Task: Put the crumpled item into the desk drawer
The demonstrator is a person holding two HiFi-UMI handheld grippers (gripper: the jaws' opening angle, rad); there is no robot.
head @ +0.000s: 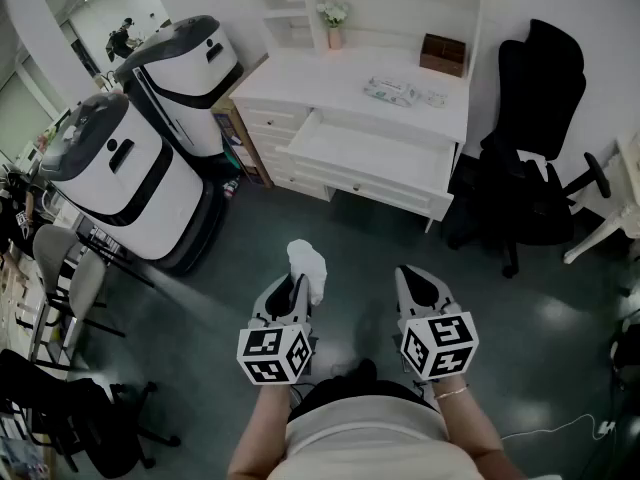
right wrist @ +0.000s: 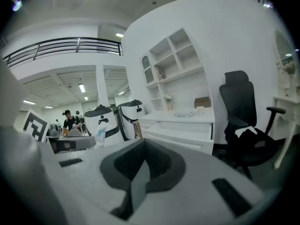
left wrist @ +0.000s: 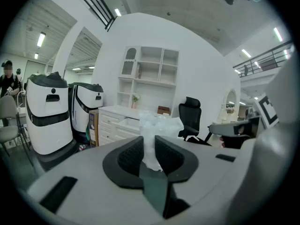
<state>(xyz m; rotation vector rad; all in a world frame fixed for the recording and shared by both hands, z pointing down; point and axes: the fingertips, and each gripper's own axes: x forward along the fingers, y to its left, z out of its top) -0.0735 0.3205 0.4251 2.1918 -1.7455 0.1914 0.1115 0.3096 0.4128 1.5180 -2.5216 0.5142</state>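
A white crumpled item [head: 308, 266] sticks up from my left gripper [head: 297, 282], which is shut on it above the dark floor. In the left gripper view the crumpled item [left wrist: 157, 131] is pinched between the two dark pads of that gripper [left wrist: 149, 143]. Ahead stands the white desk [head: 350, 76] with its wide drawer [head: 372, 156] pulled open; the drawer [right wrist: 180, 128] also shows in the right gripper view. My right gripper [head: 413, 274] hangs level with the left one, its jaws [right wrist: 143, 148] shut with nothing between them.
Two big white-and-black machines [head: 125, 173] [head: 190, 60] stand left of the desk. A black office chair [head: 535, 143] is at the desk's right. On the desktop lie a packet [head: 395, 91], a brown box [head: 443, 53] and a small vase [head: 334, 20]. Chairs [head: 70, 278] line the left edge.
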